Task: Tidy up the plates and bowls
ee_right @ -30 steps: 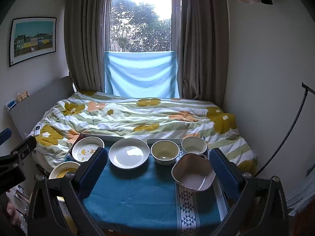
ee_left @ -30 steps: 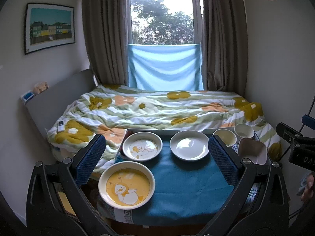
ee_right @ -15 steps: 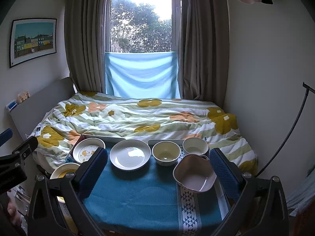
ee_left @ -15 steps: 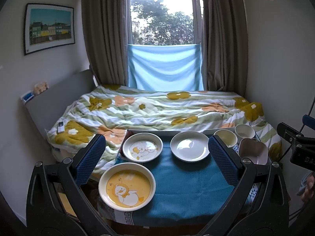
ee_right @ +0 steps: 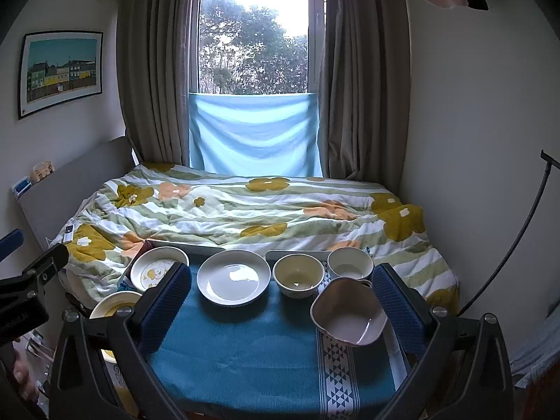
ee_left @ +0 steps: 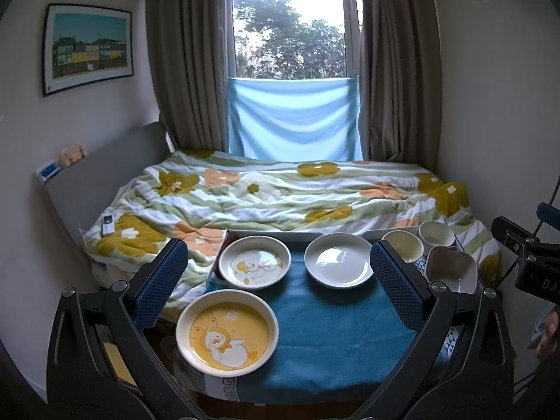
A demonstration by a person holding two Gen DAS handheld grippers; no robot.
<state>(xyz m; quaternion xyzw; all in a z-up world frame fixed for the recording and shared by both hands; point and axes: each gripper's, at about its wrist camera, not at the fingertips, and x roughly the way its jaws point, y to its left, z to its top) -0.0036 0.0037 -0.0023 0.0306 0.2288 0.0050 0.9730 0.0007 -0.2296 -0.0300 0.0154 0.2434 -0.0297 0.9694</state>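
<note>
On a table under a teal cloth (ee_left: 325,325) lie a yellow cartoon plate (ee_left: 227,332) at the front left, a white cartoon plate (ee_left: 254,261) behind it and a plain white plate (ee_left: 337,264) (ee_right: 233,276). To the right stand a cream bowl (ee_right: 298,274), a white bowl (ee_right: 350,263) and a pinkish square bowl (ee_right: 348,315). My left gripper (ee_left: 276,283) hangs open above the plates, holding nothing. My right gripper (ee_right: 280,304) is open too, with the square bowl just inside its right finger (ee_right: 397,309).
Behind the table is a bed with a flowered quilt (ee_left: 280,196); a remote (ee_left: 107,224) lies on its left side. Curtains and a window with a blue cloth (ee_left: 292,119) are at the back. A wall stands close on the right, with a black cable (ee_right: 518,238).
Both views have crept slightly forward and down toward the table; the dishes sit a little lower in the frames. Nothing has been taken hold of.
</note>
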